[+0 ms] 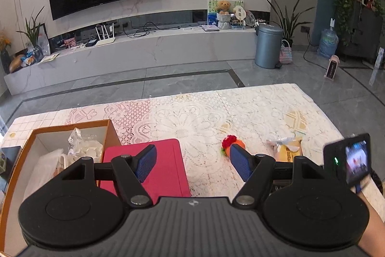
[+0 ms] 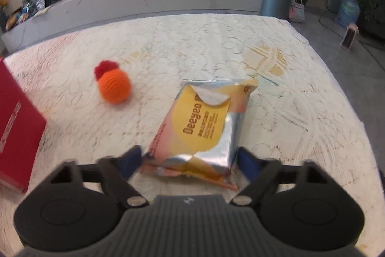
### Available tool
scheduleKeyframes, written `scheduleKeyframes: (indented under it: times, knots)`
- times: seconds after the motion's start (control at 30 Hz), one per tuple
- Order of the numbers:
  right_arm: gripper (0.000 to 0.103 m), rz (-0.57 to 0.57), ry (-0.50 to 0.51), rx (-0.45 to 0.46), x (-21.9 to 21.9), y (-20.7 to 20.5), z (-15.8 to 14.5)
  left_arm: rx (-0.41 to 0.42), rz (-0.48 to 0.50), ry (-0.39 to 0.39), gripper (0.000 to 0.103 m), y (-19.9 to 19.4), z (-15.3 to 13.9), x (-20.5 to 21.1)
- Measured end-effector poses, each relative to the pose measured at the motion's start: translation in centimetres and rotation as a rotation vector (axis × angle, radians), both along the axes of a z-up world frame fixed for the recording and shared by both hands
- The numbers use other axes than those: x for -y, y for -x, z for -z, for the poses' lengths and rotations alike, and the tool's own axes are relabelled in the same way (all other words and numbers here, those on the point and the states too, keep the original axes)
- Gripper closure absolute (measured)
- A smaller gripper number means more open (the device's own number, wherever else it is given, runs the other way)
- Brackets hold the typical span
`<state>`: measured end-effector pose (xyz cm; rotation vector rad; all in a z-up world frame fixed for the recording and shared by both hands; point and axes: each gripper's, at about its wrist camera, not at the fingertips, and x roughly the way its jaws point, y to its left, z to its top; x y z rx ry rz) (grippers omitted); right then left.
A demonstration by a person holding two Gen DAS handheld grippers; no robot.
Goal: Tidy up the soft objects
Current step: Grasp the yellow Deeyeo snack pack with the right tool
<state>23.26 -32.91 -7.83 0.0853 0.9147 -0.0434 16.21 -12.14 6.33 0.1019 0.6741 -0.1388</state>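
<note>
A yellow and silver "Deeyeo" wipes pack [image 2: 204,122] lies on the lace tablecloth; it also shows in the left wrist view [image 1: 286,148]. My right gripper [image 2: 190,160] is open, its blue pads on either side of the pack's near end; I cannot tell if they touch it. An orange knitted ball with a red tuft [image 2: 114,86] lies to the pack's left, also in the left wrist view [image 1: 231,143]. My left gripper [image 1: 192,160] is open and empty above the table, between the red lid and the ball. An orange-walled box [image 1: 112,134] holding clear plastic bags of white items [image 1: 84,146] stands at the left.
A flat red lid [image 1: 163,172] lies beside the box, and its edge shows in the right wrist view [image 2: 16,131]. The right gripper's camera body [image 1: 349,160] is at the right of the left wrist view. Beyond the table's far edge are grey floor, a TV bench and a grey bin [image 1: 268,45].
</note>
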Motion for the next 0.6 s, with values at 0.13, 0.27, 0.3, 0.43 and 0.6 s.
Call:
scheduleKeyframes:
  times: [0.13,0.27,0.3,0.43,0.6]
  knots:
    - [0.003,0.034,-0.061,0.023,0.6,-1.5,0.7,-0.008,-0.009,0.016,0.021,0.0,-0.5,0.0]
    - [0.009,-0.018,-0.002,0.031,-0.6,-2.1,0.9,-0.011,-0.014,0.008,0.021,-0.4,-0.6,0.3]
    - [0.014,-0.025,0.023,0.025,-0.7,-2.1,1.0,-0.013,-0.014,0.000,0.021,-0.5,-0.5,0.5]
    - [0.034,-0.041,0.027,0.051,-0.2,-1.4,0.5,-0.002,0.021,-0.041,0.021,-1.0,-0.1,2.2]
    - [0.040,-0.031,-0.023,0.056,1.5,-1.0,-0.2,-0.018,0.033,-0.069,0.020,-2.2,0.7,4.7]
